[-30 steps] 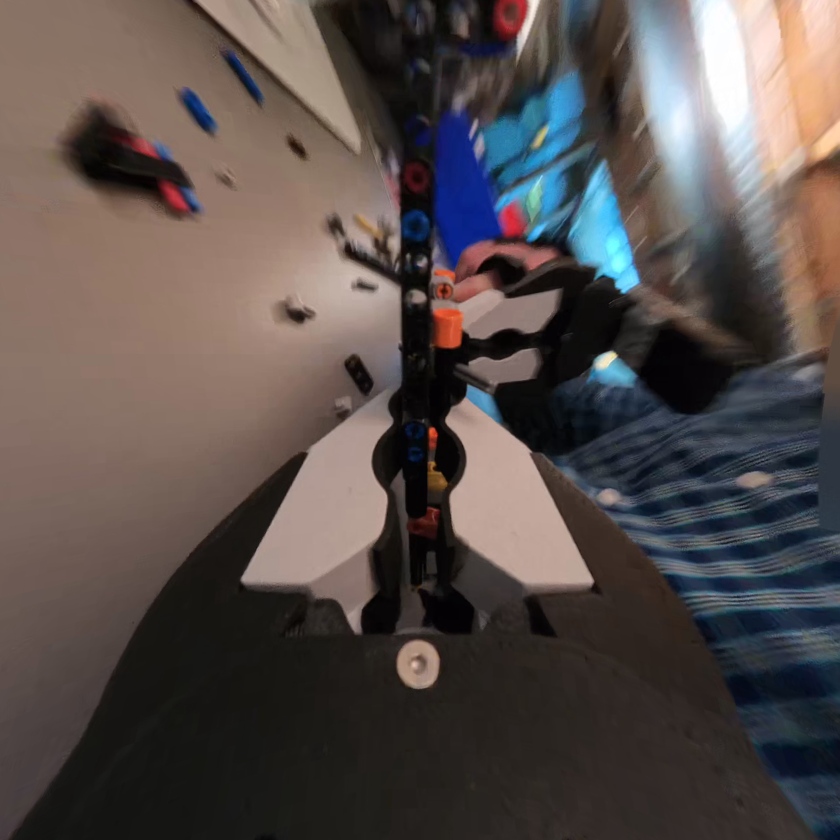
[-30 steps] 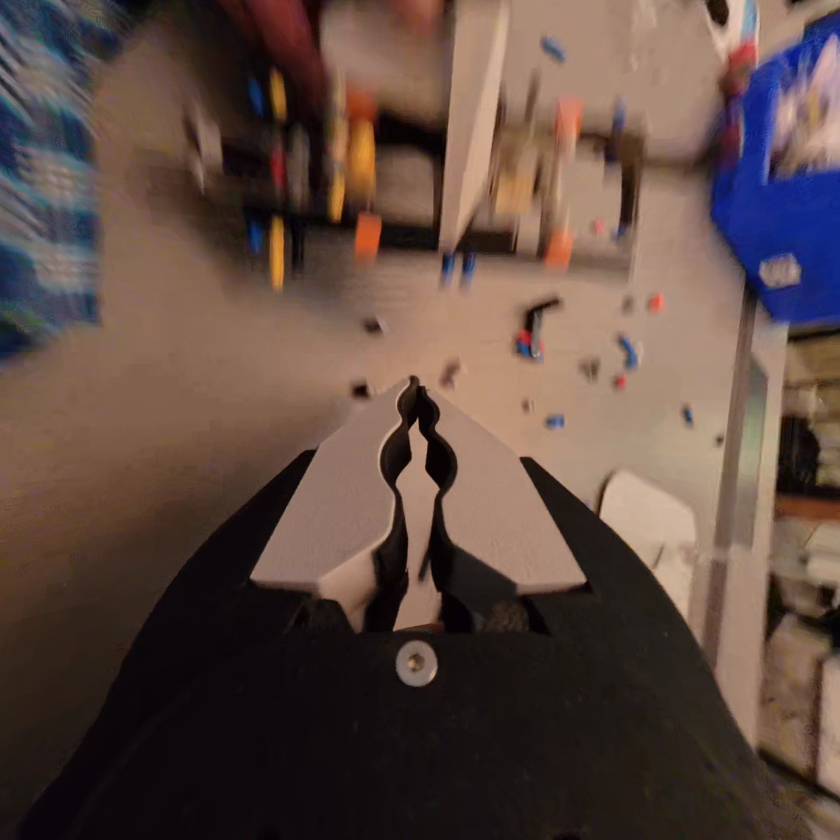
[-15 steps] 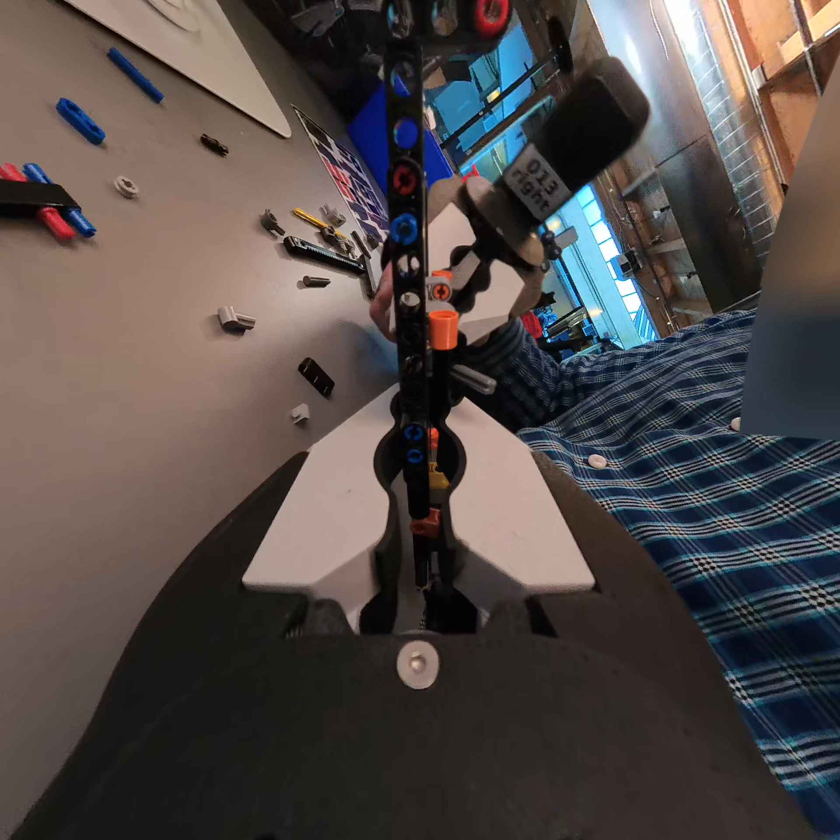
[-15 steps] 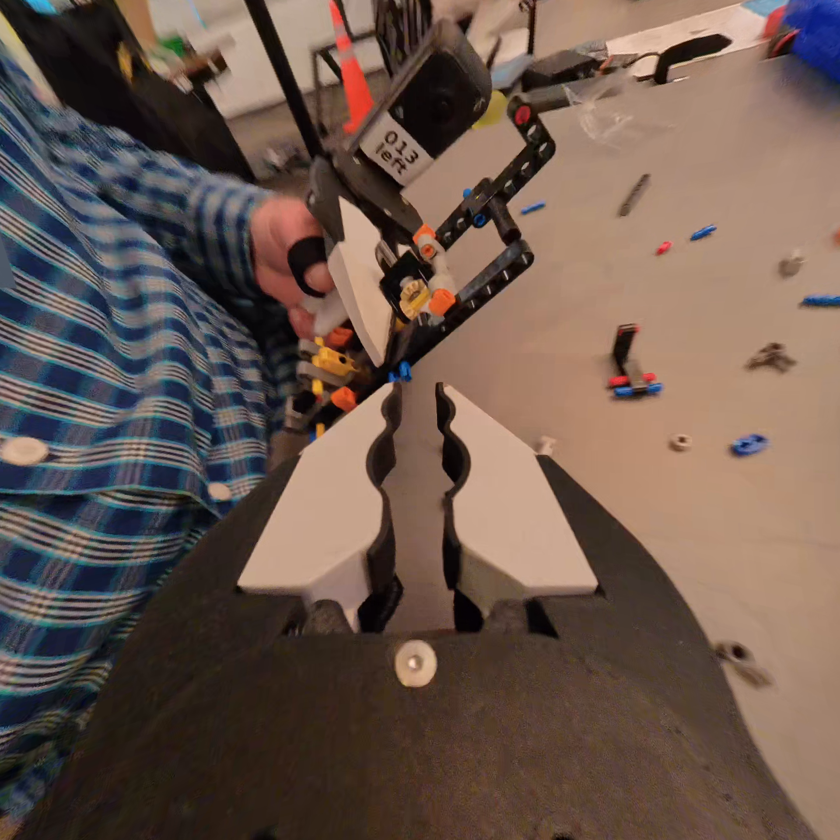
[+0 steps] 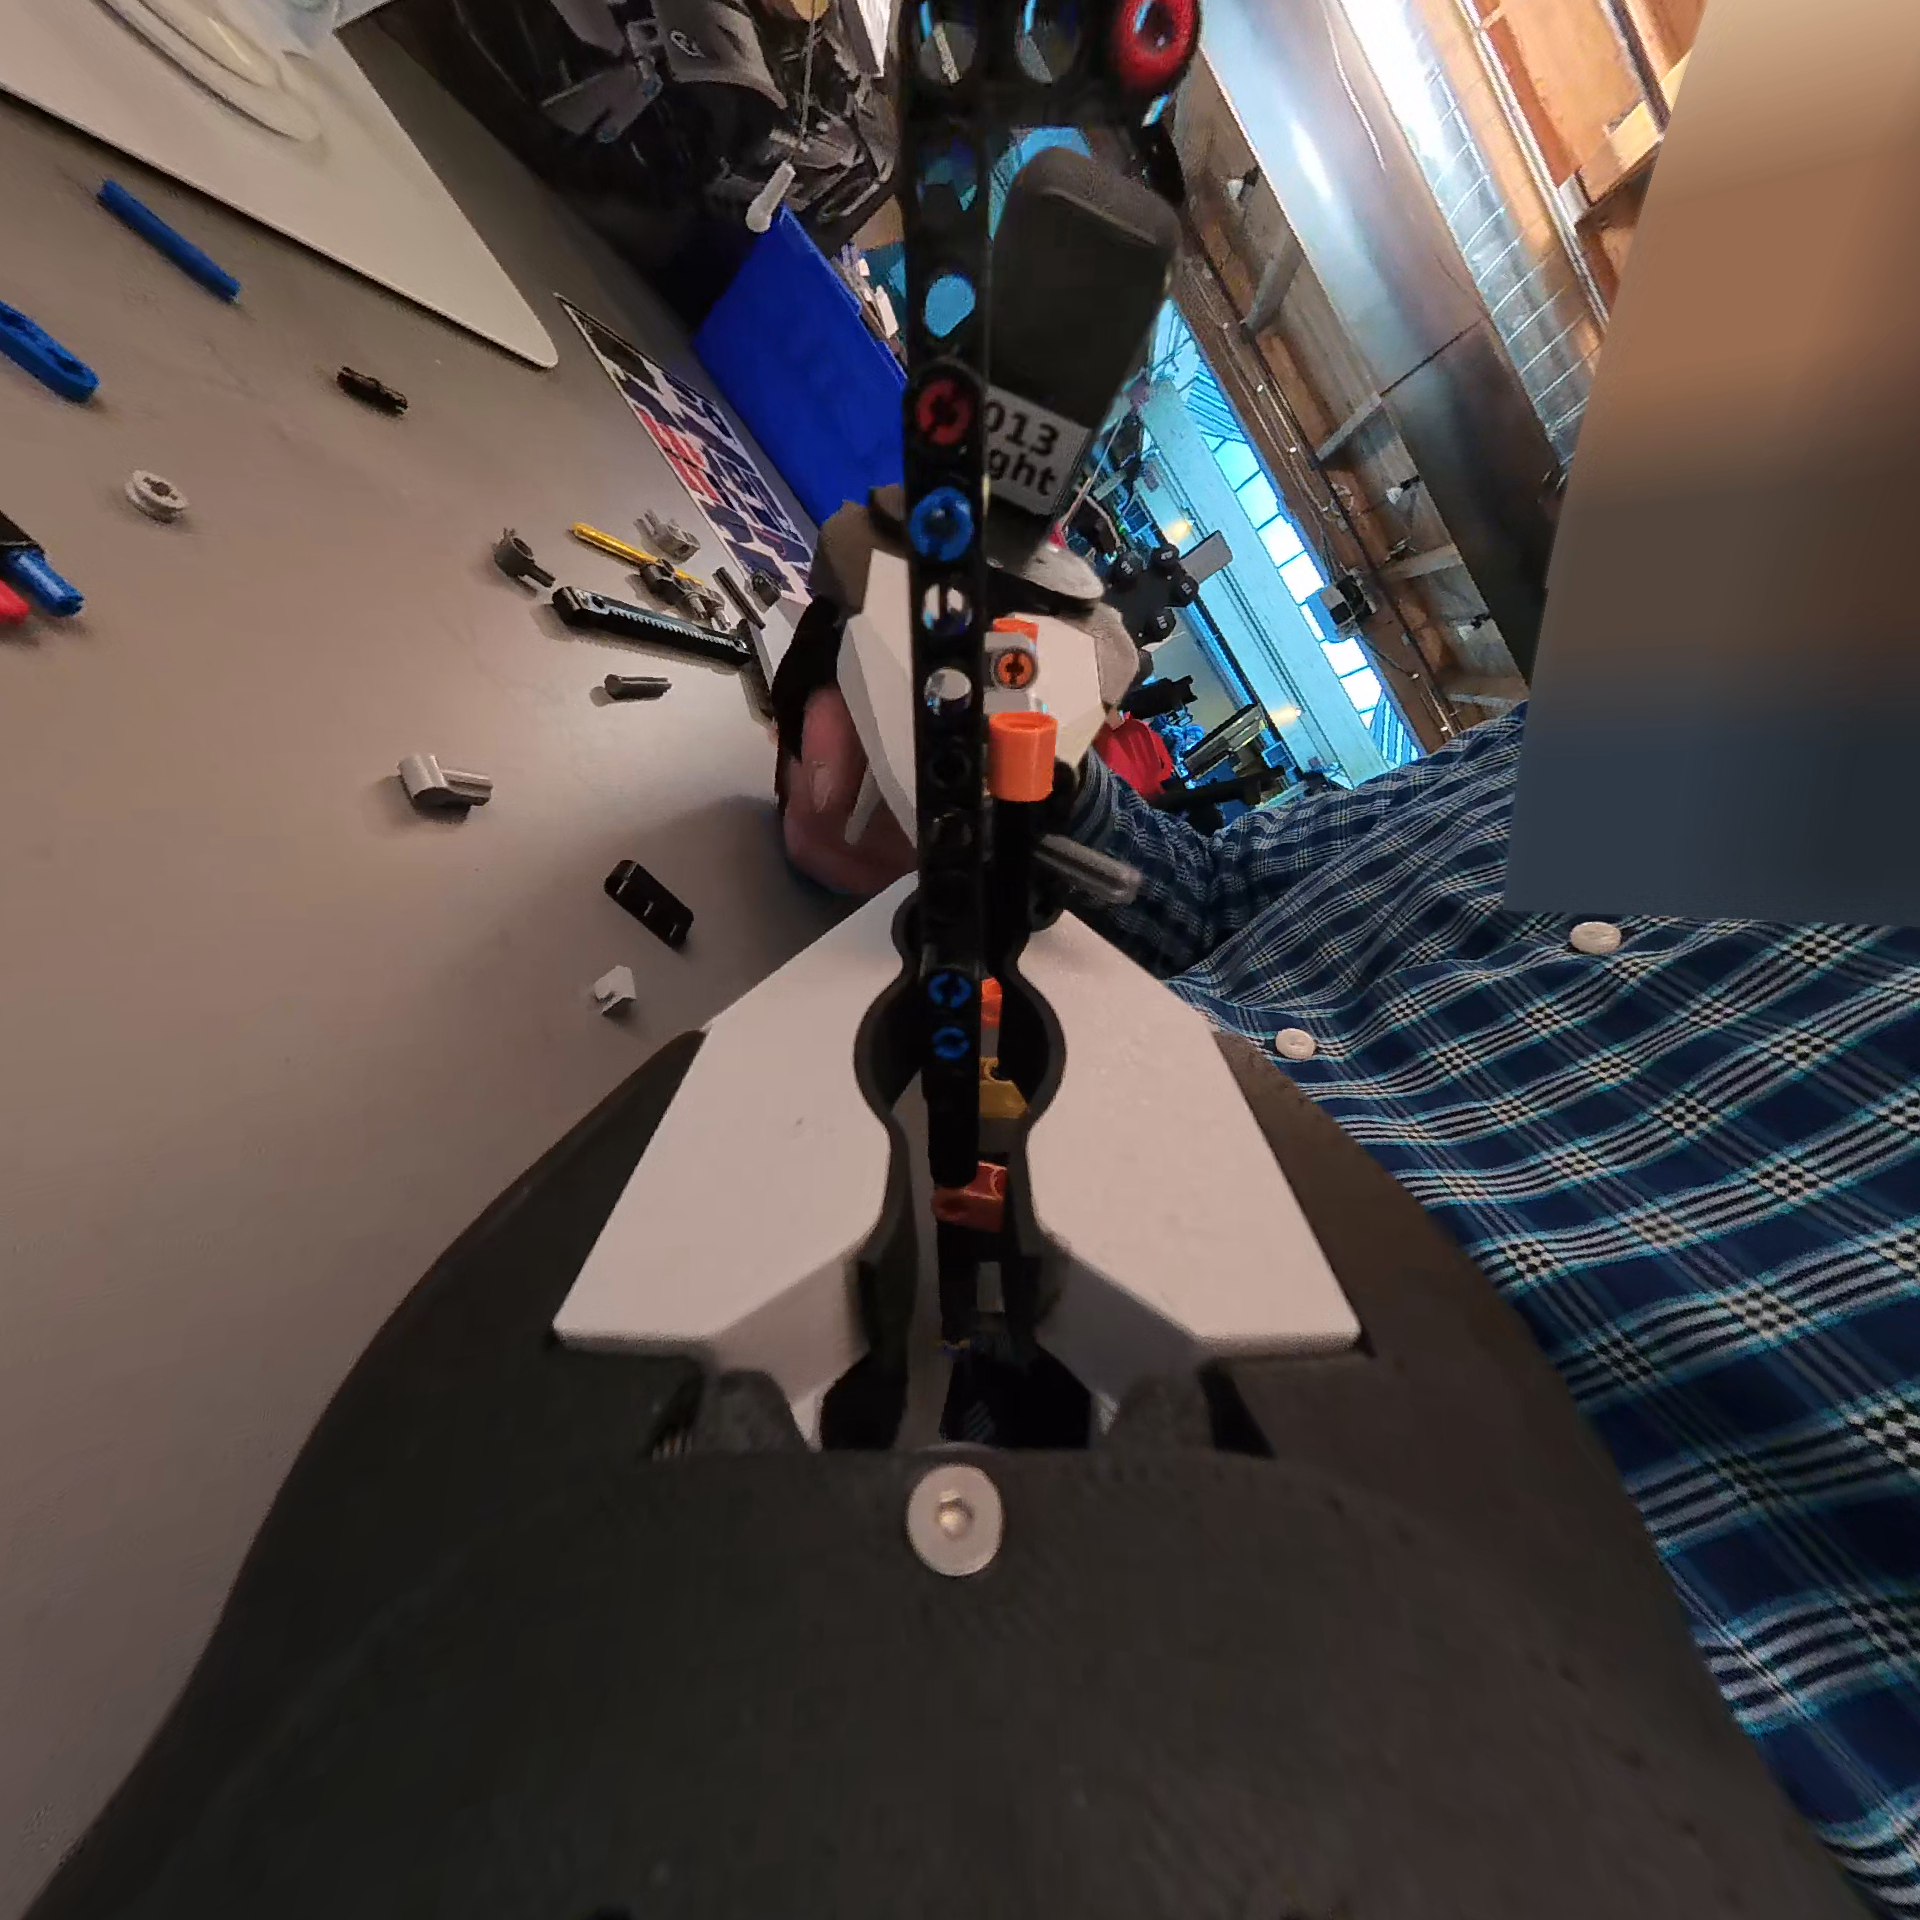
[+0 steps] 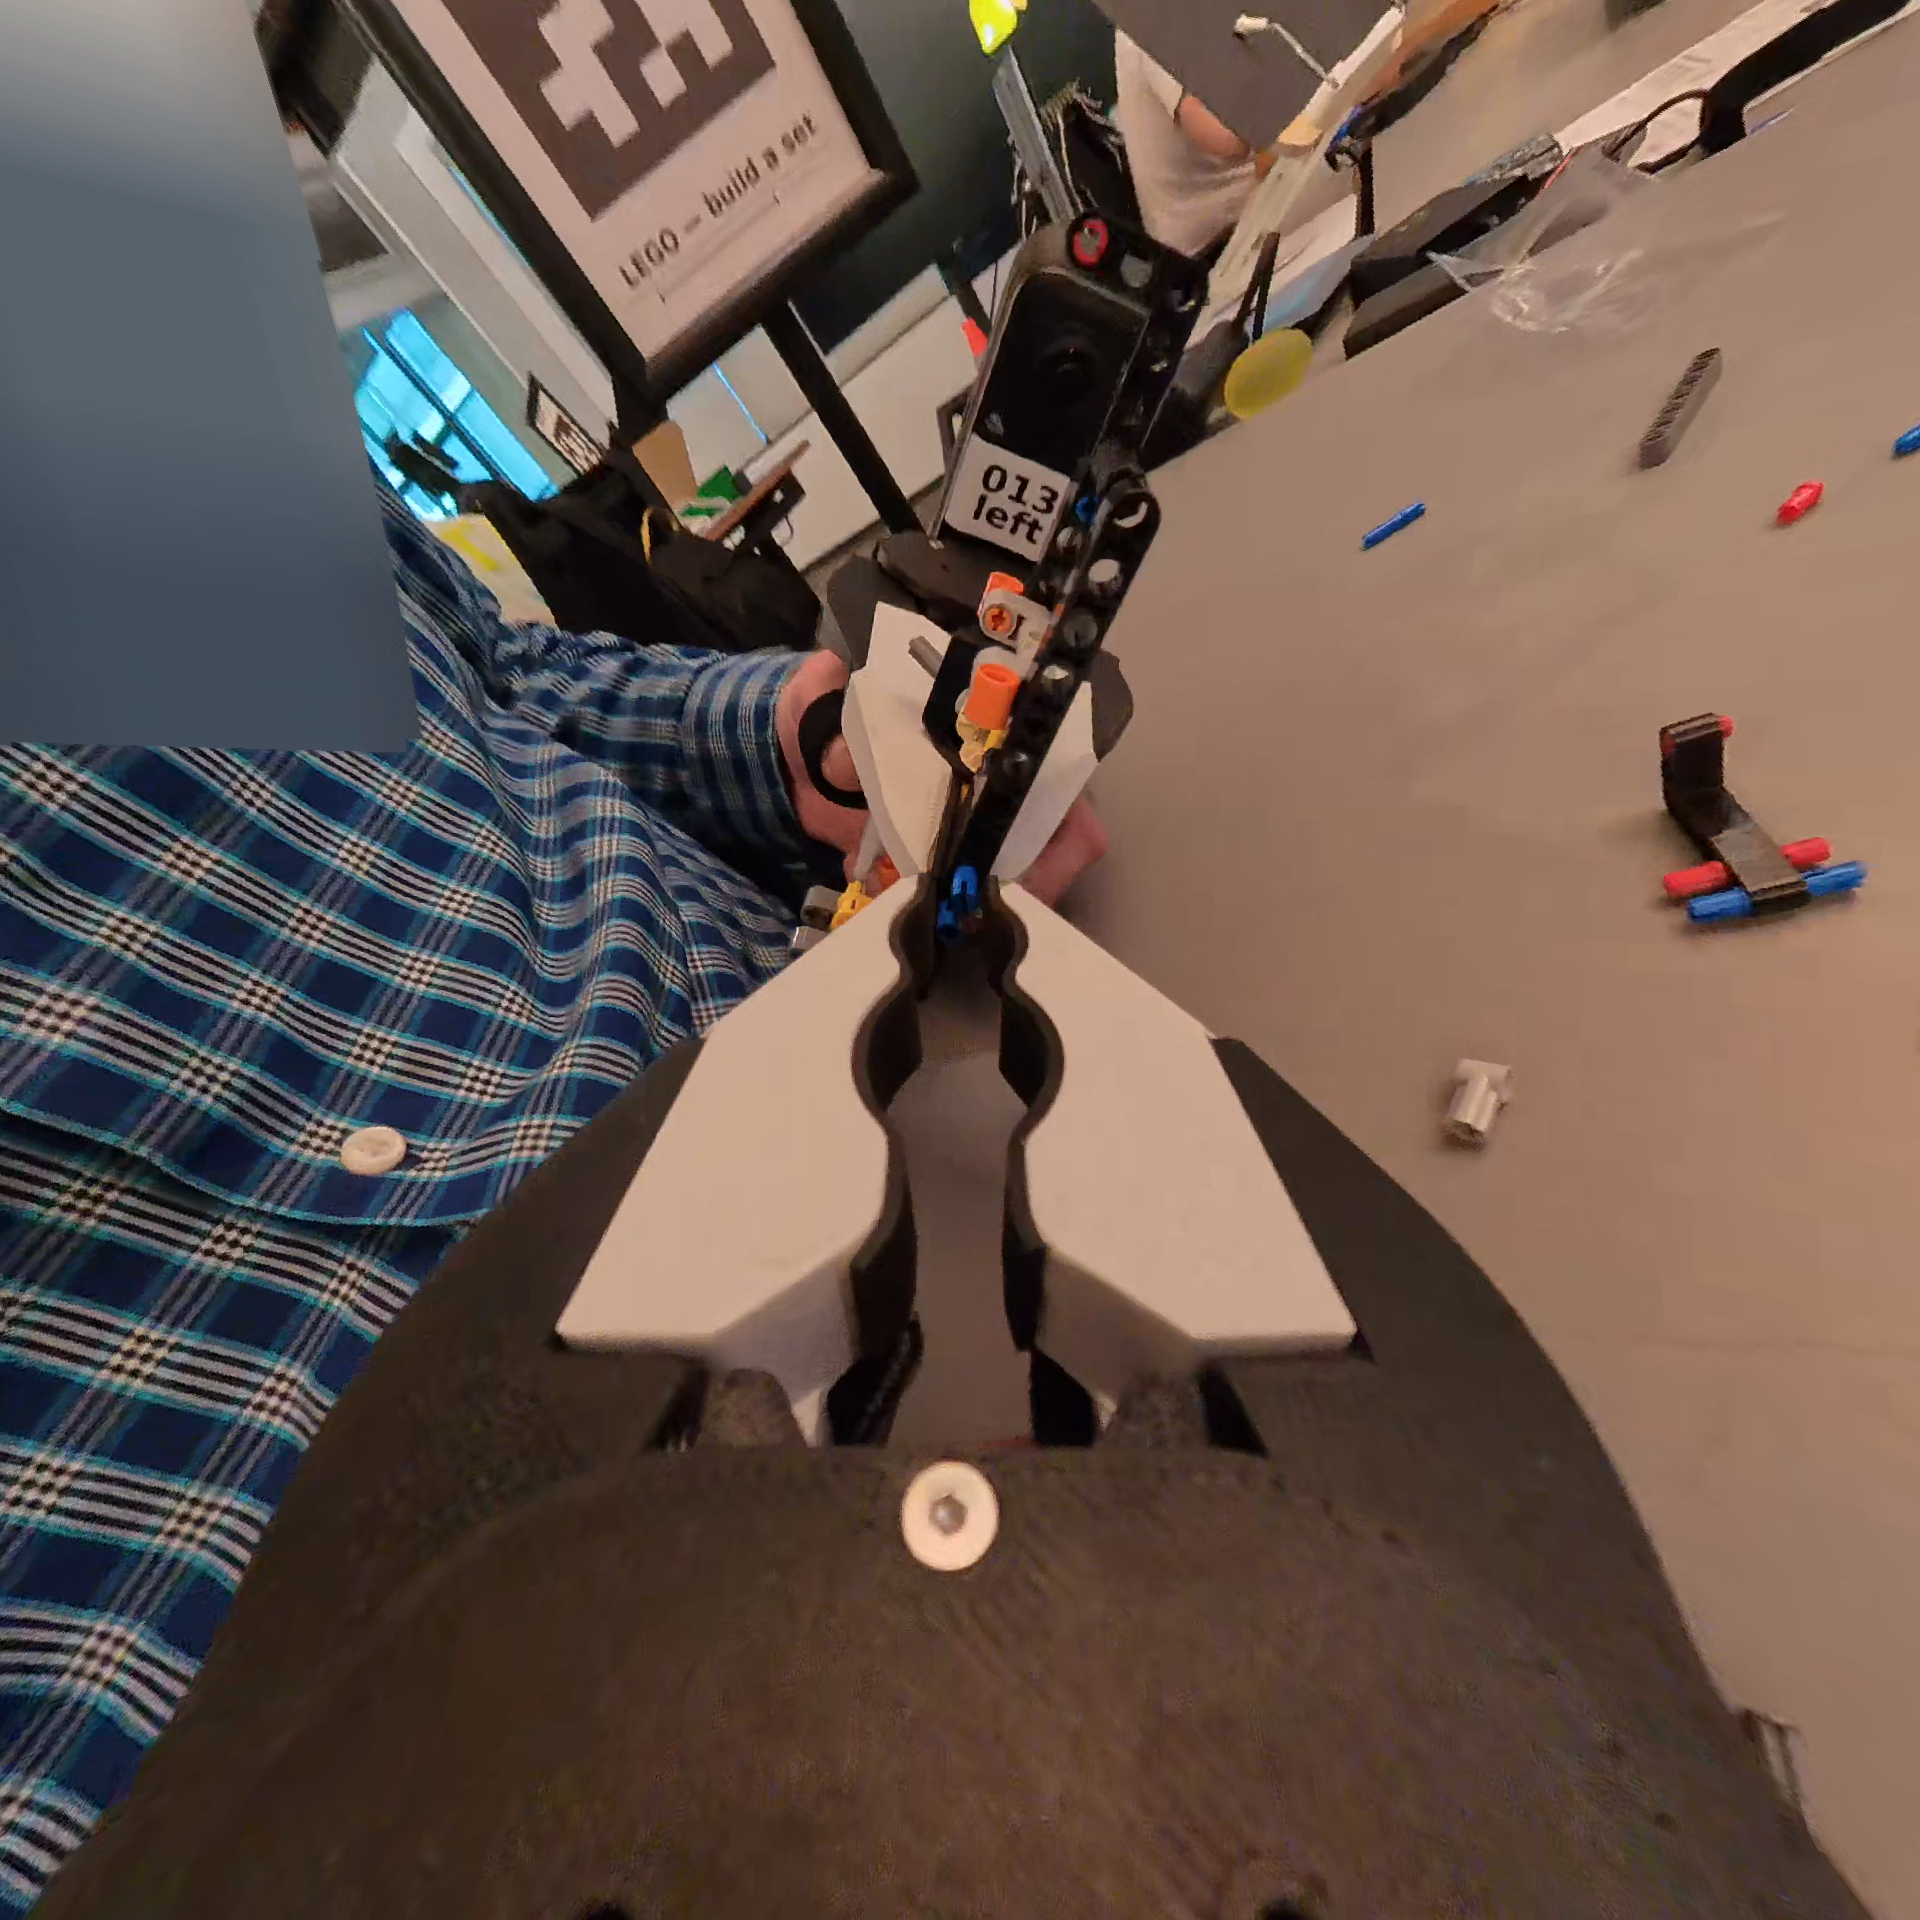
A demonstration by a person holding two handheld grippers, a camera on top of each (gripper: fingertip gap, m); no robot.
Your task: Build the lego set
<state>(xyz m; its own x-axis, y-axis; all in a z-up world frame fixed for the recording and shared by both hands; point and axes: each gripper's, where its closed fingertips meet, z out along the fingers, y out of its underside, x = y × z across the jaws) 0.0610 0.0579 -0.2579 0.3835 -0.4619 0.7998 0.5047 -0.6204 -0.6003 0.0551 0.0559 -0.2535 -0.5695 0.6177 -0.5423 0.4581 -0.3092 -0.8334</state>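
**Here: two grippers meeting at a partly built lego frame**

The left gripper (image 5: 961, 935) is clamped on the lego frame (image 5: 948, 665), a black beam with holes that carries blue and red pins, an orange sleeve (image 5: 1020, 756) and a grey cross piece. The frame stands up from between the white fingers (image 5: 758, 1153), held above the grey table (image 5: 260, 935). Facing it, the right gripper (image 6: 956, 904) has its fingers parted by a narrow gap; its tips sit at the lower end of the frame, beside two blue pins (image 6: 954, 902), and whether they touch the frame cannot be told. In the right wrist view the left gripper (image 6: 971, 821) appears opposite, with a hand (image 6: 831, 748) on its handle and a plaid sleeve (image 6: 644, 717) behind. Loose parts lie on the table away from the frame: a black bracket with red and blue pins (image 6: 1745, 842), a grey connector (image 6: 1475, 1101), a black toothed bar (image 5: 649, 621) and a blue bin (image 5: 800, 364) beyond it.
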